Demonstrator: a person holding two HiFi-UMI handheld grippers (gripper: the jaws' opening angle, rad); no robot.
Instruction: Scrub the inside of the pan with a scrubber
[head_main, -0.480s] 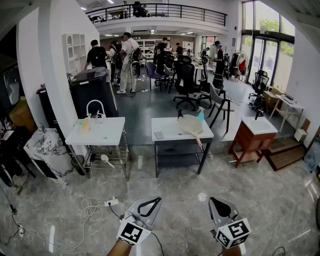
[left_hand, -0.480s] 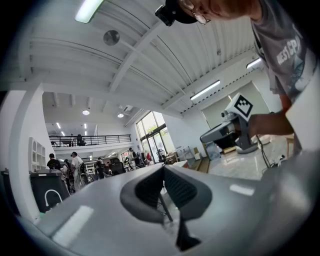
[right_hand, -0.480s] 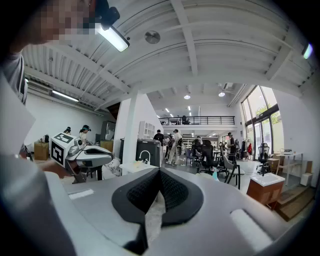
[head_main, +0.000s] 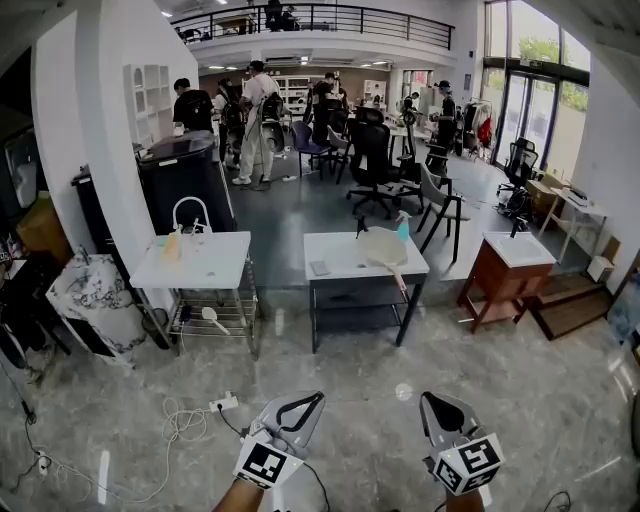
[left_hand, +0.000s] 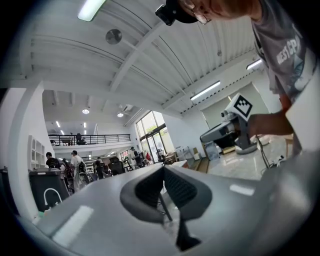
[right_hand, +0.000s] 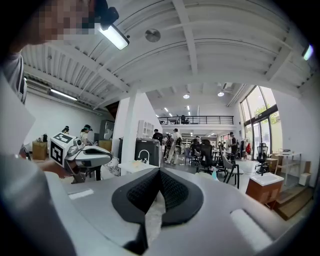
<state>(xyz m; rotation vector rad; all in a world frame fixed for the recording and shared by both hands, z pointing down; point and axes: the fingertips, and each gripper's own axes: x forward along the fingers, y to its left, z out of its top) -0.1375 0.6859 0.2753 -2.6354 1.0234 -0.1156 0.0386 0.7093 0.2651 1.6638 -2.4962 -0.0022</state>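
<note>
Underfoot: glossy grey marble floor (head_main: 400, 440) | 12 o'clock: white table (head_main: 340, 256), black office chairs (head_main: 372, 150) beyond | 10 o'clock: wire-shelf cart (head_main: 215, 266) by white pillar (head_main: 130, 130) | 2 o'clock: wooden cabinet (head_main: 500, 285), tall windows (head_main: 525, 110) (daylight pouring in) | High 12: railed mezzanine (head_main: 330, 20)

A white cart (head_main: 190, 262) stands at nine o'clock, a wooden cabinet (head_main: 505, 275) at three, a power strip (head_main: 222, 404) lies at seven.

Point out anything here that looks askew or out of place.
The pan lies on the middle table with its handle poking past the front edge, where it might get knocked. A loose cable with a power strip sprawls across the floor at left. Nothing looks spilled or broken.
</note>
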